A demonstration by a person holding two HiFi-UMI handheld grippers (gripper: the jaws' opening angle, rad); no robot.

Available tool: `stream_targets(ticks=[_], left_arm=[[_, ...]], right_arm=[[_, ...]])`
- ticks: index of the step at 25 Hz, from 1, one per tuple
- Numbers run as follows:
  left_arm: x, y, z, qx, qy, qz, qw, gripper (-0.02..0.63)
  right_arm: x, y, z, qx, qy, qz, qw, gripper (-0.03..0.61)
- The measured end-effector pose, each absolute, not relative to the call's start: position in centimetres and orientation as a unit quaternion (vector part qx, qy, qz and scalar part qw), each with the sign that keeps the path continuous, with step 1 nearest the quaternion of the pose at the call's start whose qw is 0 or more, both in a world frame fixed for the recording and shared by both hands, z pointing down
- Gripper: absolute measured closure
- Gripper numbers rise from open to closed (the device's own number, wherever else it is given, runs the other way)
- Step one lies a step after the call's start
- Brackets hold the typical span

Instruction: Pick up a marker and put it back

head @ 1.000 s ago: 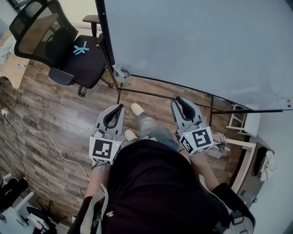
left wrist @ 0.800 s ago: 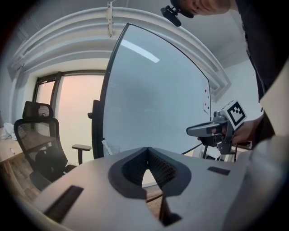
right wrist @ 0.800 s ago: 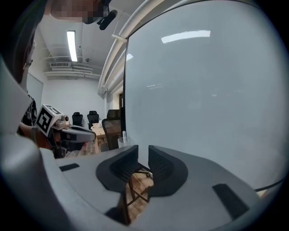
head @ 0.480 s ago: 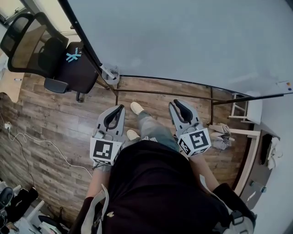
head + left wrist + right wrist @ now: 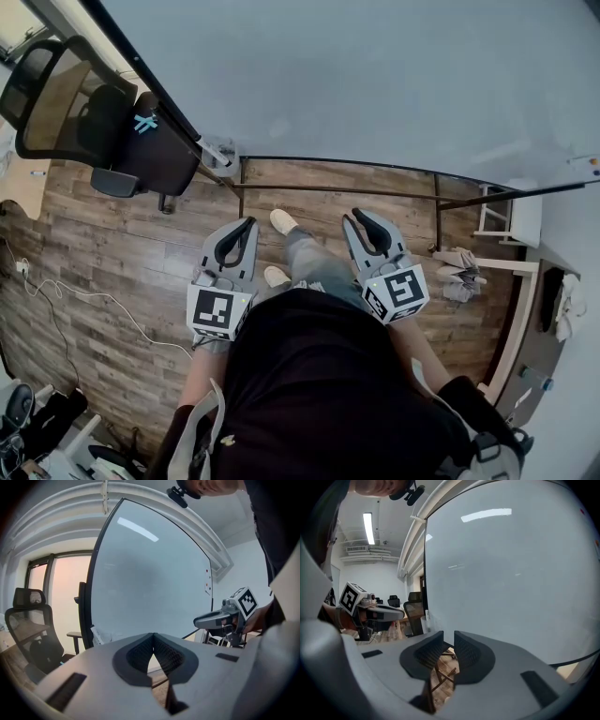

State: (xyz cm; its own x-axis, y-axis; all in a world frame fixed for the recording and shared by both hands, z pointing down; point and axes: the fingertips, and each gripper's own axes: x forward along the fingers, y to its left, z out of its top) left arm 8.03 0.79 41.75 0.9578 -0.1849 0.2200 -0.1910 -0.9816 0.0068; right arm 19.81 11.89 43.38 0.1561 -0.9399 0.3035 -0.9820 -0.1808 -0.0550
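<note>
Chair (image 5: pixel 84 112) shifts toward 9 o'clock as the head view turns to the whiteboard (image 5: pixel 375 75). Left tool (image 5: pixel 250 222) is closed and empty. Right tool (image 5: pixel 357 215) stands slightly parted and empty. No marker is discernible.

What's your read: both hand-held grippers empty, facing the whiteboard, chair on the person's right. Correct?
Wrong side: the chair is on the person's left, per the head view. The rest stands: left hand-held gripper and right hand-held gripper are empty, facing the whiteboard.
</note>
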Motion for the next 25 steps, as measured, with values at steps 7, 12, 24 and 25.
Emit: stream_targets(ticks=[7, 12, 24, 25], left_arm=[[8.4, 1.2, 41.8, 0.989, -0.092, 0.115, 0.015, 0.604], [8.3, 1.0, 42.0, 0.988, -0.091, 0.121, 0.016, 0.604], [7.6, 0.8, 42.9, 0.988, -0.081, 0.13, 0.018, 0.604], [7.5, 0.7, 42.9, 0.988, -0.082, 0.132, 0.018, 0.604]], right_arm=[[19.7, 12.1, 43.8, 0.751, -0.64, 0.138, 0.086, 0.503], [19.6, 11.7, 43.8, 0.75, -0.641, 0.139, 0.082, 0.503], [19.7, 11.8, 43.6, 0.761, -0.63, 0.137, 0.077, 0.503], [19.6, 11.6, 43.7, 0.76, -0.63, 0.138, 0.075, 0.503]])
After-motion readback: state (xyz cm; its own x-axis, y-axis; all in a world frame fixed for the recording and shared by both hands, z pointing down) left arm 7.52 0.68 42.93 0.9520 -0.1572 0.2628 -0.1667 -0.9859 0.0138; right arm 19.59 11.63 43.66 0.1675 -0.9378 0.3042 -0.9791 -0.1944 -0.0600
